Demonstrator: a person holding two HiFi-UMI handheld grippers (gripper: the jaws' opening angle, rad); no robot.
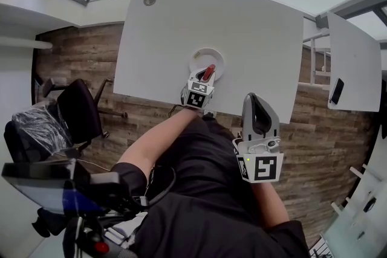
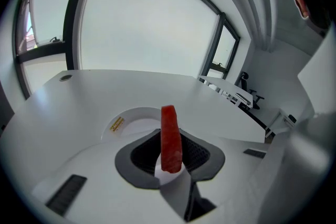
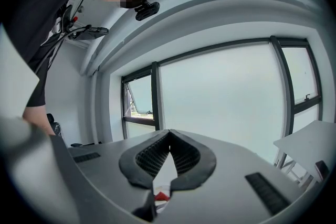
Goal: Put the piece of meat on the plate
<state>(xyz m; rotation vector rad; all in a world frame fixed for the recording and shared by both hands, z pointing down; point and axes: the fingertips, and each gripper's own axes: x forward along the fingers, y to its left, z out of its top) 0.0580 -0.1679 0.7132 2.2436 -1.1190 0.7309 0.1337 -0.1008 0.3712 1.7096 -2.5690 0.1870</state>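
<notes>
Table [image 1: 242, 33]: white, broad, fills the middle of the head view; its near edge runs past both grippers.
Second table [image 1: 357, 57]: white, at 3 o'clock from the main one, apart from it.
Office chair [image 1: 78, 109]: black, on the wood floor at 8 o'clock from the main table.
Right gripper [image 1: 254, 97]: off the table's near edge, at 5 o'clock from the plate, over the person's lap. In the right gripper view its dark pads meet at the tips with nothing between them.
Left gripper [image 1: 206, 77]: at the table's near edge, pointing toward 12 o'clock and tilted down. Its jaws are clamped on the piece of meat, one pad on each flat side.
Plate [image 1: 197, 59]: white and round, on the table just beyond the left gripper's tips, at 12 o'clock from them.
Piece of meat [image 2: 170, 134]: red strip, standing upright between the left pads, its top clear of them. It sits over the plate's near part; whether it touches the plate cannot be told.
Phone [image 1: 337, 91]: dark, on the second table's near corner.
Sticker [image 2: 116, 124]: yellow, on the plate's rim at 9 o'clock in the left gripper view.
Grommet [image 1: 149, 0]: round, at the table's far corner, 11 o'clock from the plate.
</notes>
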